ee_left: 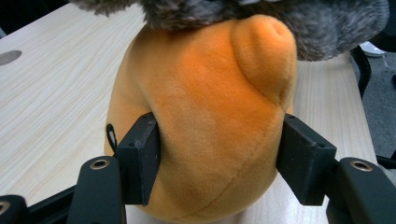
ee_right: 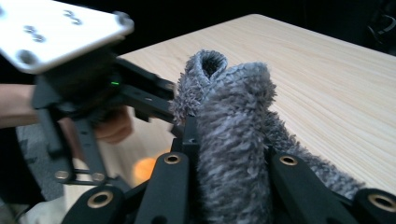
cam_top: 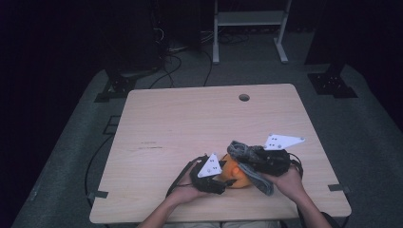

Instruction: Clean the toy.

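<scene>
High view: left gripper (cam_top: 222, 179) clamps orange plush toy (cam_top: 236, 175) at near table (cam_top: 190, 118) edge; right gripper (cam_top: 253, 159) carries grey fuzzy cloth (cam_top: 247, 156) over toy's top.

Left gripper view: jaws closed on toy's flanks, toy squarely between them; cloth just above.

Right gripper view: jaws pinch rolled cloth, upright between them; left gripper beyond.

Judgement: dressing or wrapping toy under way; next move calls for lowering cloth while toy is held steady.
</scene>
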`<state>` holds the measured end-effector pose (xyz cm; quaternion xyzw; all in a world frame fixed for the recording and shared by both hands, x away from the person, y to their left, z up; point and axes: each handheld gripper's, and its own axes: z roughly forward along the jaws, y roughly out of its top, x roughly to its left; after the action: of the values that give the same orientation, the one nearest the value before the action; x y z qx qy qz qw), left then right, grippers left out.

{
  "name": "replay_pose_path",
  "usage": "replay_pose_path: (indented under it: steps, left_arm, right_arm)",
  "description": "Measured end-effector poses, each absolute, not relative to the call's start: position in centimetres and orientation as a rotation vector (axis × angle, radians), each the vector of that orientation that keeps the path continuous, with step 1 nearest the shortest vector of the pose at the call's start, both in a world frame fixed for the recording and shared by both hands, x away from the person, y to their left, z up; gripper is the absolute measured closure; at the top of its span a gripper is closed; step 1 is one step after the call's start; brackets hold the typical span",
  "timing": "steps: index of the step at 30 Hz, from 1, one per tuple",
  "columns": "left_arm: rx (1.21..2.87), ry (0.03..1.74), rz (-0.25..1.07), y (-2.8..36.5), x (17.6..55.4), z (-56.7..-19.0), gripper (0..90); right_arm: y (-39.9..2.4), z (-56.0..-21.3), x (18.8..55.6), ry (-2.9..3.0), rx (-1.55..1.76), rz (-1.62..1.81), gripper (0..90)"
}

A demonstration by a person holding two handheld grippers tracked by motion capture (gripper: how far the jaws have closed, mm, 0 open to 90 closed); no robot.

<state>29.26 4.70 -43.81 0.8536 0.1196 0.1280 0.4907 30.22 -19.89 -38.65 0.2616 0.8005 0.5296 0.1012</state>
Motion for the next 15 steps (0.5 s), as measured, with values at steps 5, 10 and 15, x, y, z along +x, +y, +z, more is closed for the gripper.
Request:
replay_pose_path:
  steps: [5,10,15]
  left_arm:
    - [2.059,0.295,0.289,5.1,29.5,-43.8,37.3]
    - [2.054,0.303,0.29,5.0,29.6,-43.8,37.3]
    - [2.013,0.357,0.287,6.2,30.1,-43.1,38.3]
  right_arm:
    - [-23.3,-39.5,31.6,2.279,0.942,1.526,75.1]
    - [-23.1,-39.2,31.4,2.286,0.909,1.588,75.2]
    - [-24.2,-39.8,32.2,2.246,0.991,1.499,75.2]
